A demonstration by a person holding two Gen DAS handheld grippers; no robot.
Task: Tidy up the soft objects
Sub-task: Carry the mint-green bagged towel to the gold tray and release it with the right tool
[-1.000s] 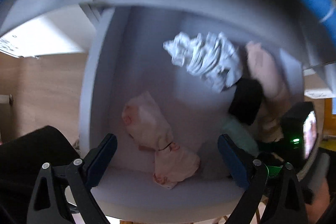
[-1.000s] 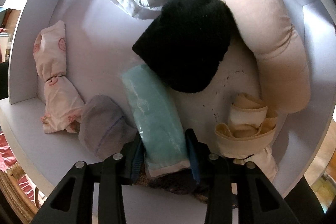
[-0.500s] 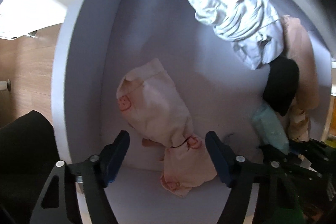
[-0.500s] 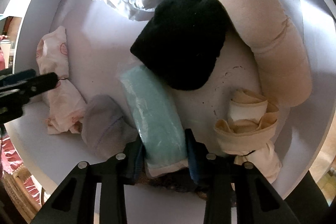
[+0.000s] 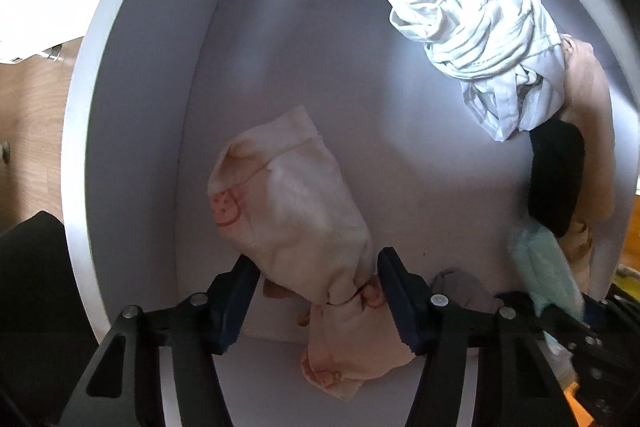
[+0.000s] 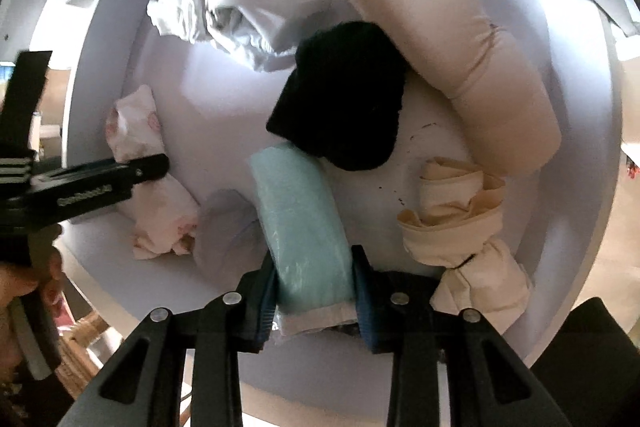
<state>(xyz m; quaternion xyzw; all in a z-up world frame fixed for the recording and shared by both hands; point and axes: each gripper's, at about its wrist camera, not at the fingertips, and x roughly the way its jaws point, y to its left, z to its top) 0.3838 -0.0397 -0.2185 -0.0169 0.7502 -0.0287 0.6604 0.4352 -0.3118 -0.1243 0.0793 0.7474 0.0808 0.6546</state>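
Inside a white drawer lies a pink printed cloth bundle, tied at its waist. My left gripper points straight down over it. Its jaws are closing, with the bundle's waist between the blue pads, which barely reach its sides. In the right wrist view one finger of the left gripper crosses the same bundle. My right gripper is shut on the near end of a teal soft packet. A grey sock lies beside the packet.
Crumpled white cloth sits at the drawer's back. A black cloth, a long beige roll and a cream tied bundle fill the right side. A hand and a wicker basket show outside, at lower left.
The left gripper came down into the drawer and its jaws narrowed around the pink bundle. The right gripper kept its hold on the teal packet and drew back a little.
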